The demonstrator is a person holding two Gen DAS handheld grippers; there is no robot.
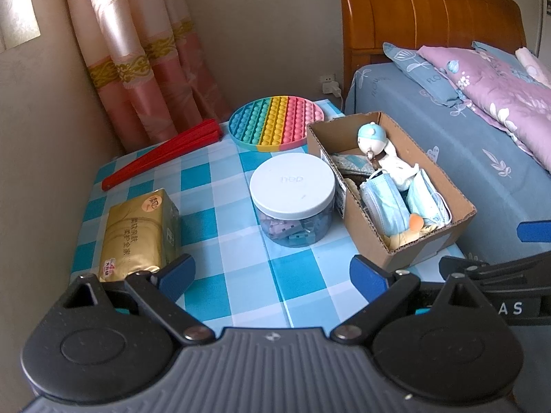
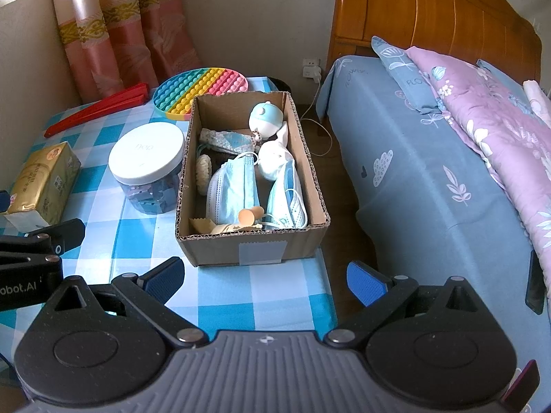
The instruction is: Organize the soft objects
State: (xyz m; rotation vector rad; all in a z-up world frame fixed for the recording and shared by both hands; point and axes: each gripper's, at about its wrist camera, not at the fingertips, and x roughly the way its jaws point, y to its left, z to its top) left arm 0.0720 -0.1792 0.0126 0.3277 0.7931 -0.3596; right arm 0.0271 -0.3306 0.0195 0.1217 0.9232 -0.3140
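Observation:
A cardboard box (image 2: 261, 253) (image 1: 427, 241) stands on the right side of the checked table. It holds blue face masks (image 2: 234, 186) (image 1: 382, 203), a white plush toy with a blue cap (image 2: 267, 117) (image 1: 370, 136), a patterned cloth (image 2: 220, 137) and a small yellow soft toy (image 2: 249, 218). My left gripper (image 1: 272, 275) is open and empty above the table's front, left of the box. My right gripper (image 2: 265, 277) is open and empty just in front of the box.
A white-lidded jar (image 1: 292, 184) (image 2: 146, 153) stands left of the box. A gold tissue pack (image 1: 137, 234) (image 2: 41, 182), a red folded fan (image 1: 162, 155) and a rainbow pop-it disc (image 1: 275, 122) lie on the blue-checked tablecloth (image 1: 234, 275). A bed (image 2: 430, 172) is to the right.

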